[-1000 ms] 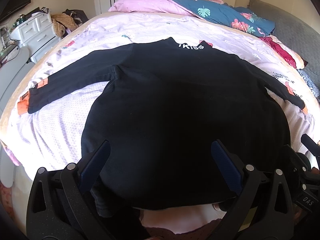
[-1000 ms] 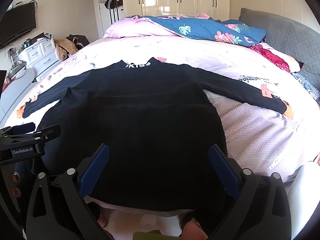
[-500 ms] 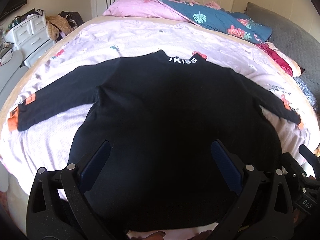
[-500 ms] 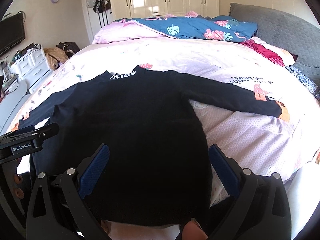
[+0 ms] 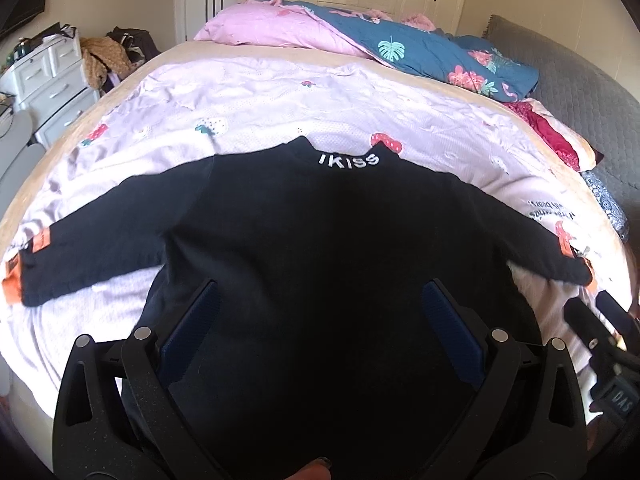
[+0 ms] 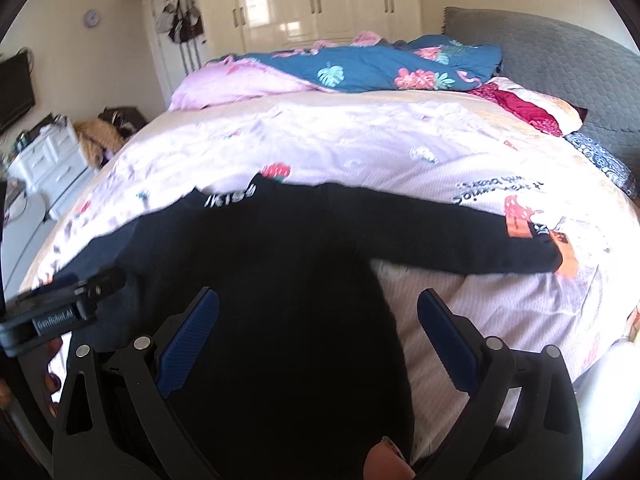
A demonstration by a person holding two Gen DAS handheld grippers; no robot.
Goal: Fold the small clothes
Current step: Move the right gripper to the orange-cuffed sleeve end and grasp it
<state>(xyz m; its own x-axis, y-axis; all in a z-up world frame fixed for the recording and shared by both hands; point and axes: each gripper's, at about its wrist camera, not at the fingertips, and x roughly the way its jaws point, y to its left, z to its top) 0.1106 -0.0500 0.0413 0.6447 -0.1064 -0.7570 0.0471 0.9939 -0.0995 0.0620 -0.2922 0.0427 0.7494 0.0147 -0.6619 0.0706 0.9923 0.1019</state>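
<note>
A small black long-sleeved top [image 5: 320, 248] with white "IKISS" lettering at the collar and orange cuff patches lies flat on the bed, sleeves spread out; it also shows in the right wrist view [image 6: 280, 280]. My left gripper [image 5: 322, 300] is open, its blue-padded fingers standing wide over the lower body of the top. My right gripper [image 6: 318, 308] is open over the top's right side and hem. The left gripper's body [image 6: 60, 312] shows at the left edge of the right wrist view. The hem is hidden under the grippers.
The bed has a pale pink strawberry-print cover [image 5: 280, 100]. A pink pillow [image 5: 276, 28], a blue floral quilt [image 5: 440, 52] and a grey headboard [image 6: 560, 68] lie beyond. White drawers [image 5: 48, 76] stand at the left, wardrobes at the back.
Both grippers have moved forward and lower over the top, so the hem has slid out of view beneath them. The right gripper has shifted toward the right side. Both stay open.
</note>
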